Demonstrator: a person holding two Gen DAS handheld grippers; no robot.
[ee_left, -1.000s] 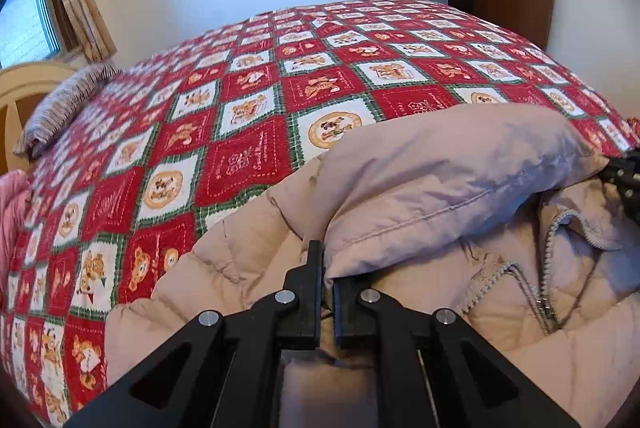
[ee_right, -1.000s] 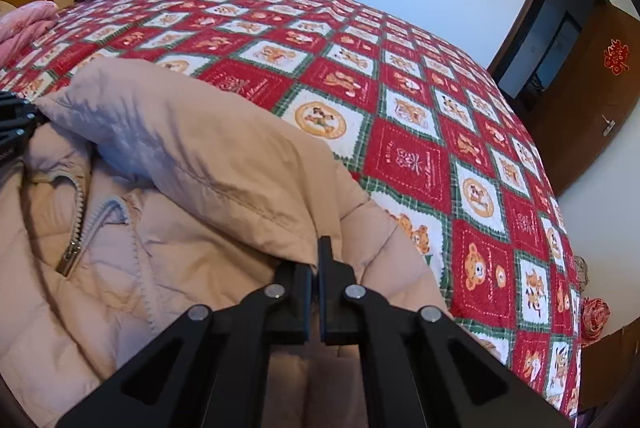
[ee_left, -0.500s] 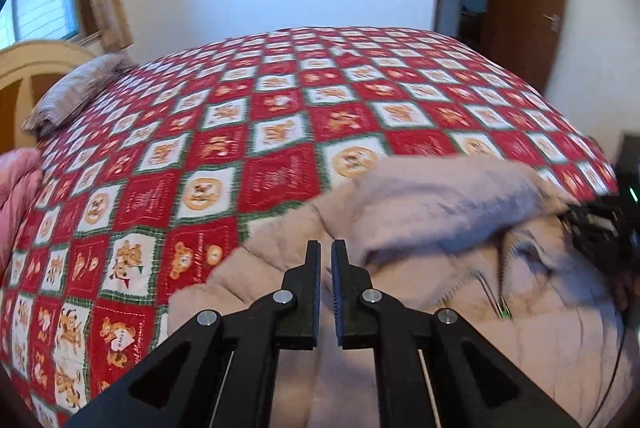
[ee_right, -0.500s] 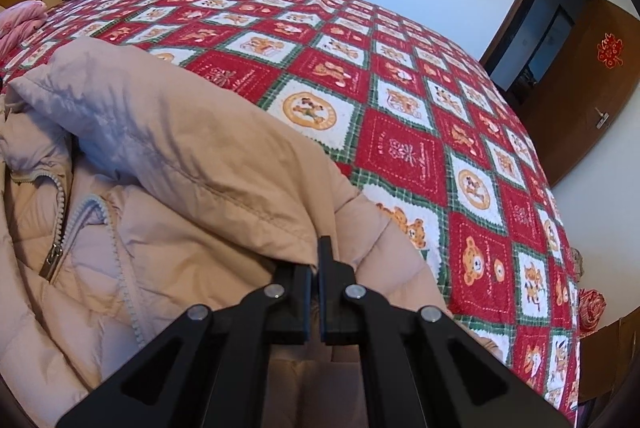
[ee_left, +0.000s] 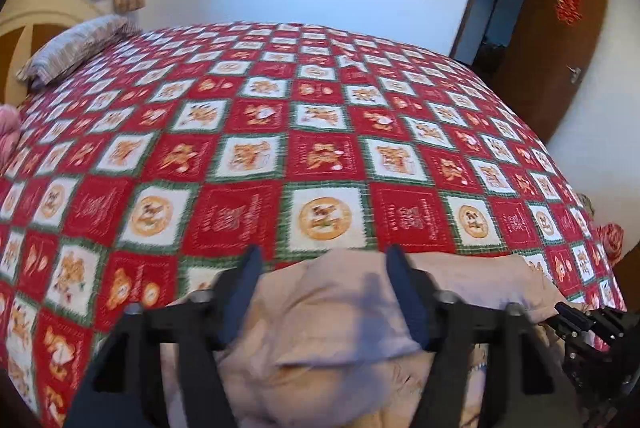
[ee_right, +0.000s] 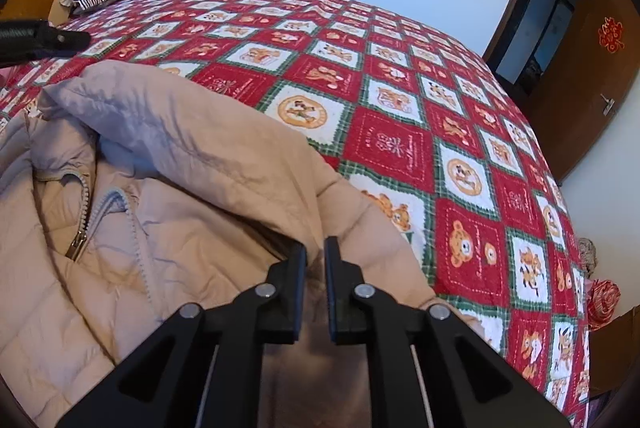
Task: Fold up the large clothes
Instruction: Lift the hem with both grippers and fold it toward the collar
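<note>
Beige puffer jacket [ee_right: 168,195] on near edge of patchwork bed [ee_right: 400,147]: light, soft, slippery; best pinched at hem or folded hood edge. Left hand-held gripper [ee_left: 322,260] opening wide above fabric; right hand-held gripper [ee_right: 315,248] narrow, opening, nothing clamped.

soft daylight; left view motion-blurred, fisheye-warped edges.

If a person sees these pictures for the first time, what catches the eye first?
The red, white and green patchwork quilt covers the whole bed. A beige padded jacket lies on its near edge, hood folded over the zipper, below both grippers.
</note>
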